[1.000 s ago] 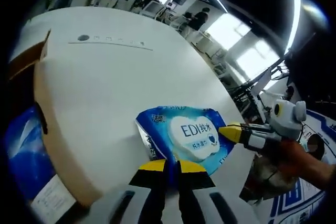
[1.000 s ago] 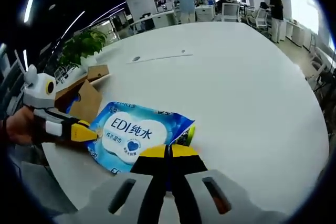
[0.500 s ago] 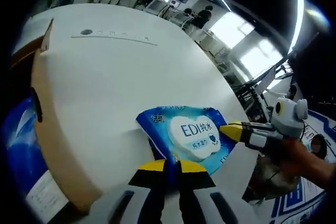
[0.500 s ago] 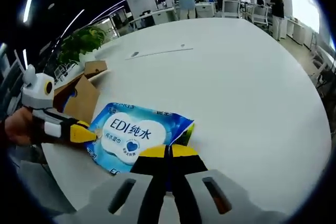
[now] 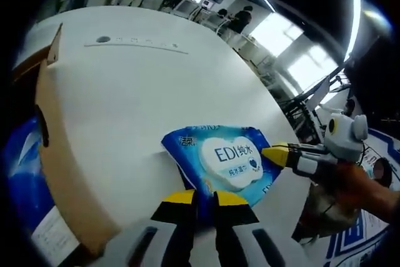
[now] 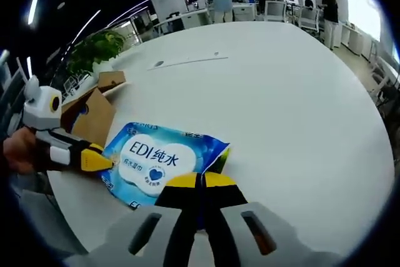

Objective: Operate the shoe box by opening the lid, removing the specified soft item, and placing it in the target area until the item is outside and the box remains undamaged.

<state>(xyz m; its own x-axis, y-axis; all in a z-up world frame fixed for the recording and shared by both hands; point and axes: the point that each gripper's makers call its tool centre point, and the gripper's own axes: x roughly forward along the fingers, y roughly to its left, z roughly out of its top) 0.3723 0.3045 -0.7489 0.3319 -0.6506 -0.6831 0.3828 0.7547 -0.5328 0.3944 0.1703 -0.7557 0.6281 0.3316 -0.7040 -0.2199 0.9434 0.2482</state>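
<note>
A blue wet-wipes pack (image 5: 222,161) (image 6: 156,161) printed "EDI" lies flat on the white table (image 5: 137,92). My left gripper (image 5: 205,197) is at the pack's near edge, its yellow-tipped jaws a narrow gap apart. In the right gripper view the left gripper (image 6: 94,157) touches the pack's left edge. My right gripper (image 6: 200,181) is shut on the pack's opposite corner, and in the left gripper view the right gripper (image 5: 278,154) shows at the pack's right edge. The brown cardboard shoe box (image 5: 56,154) (image 6: 94,114) stands open beside the pack.
The box's blue inside (image 5: 19,179) shows at far left. A cable slot with a round grommet (image 5: 103,39) crosses the table further off. A potted plant (image 6: 94,54) stands beyond the box. Desks and people fill the background, and the table edge (image 6: 375,173) curves off right.
The gap between my left gripper's jaws has widened a little. The pack has stayed flat on the table, and my right gripper has kept its hold.
</note>
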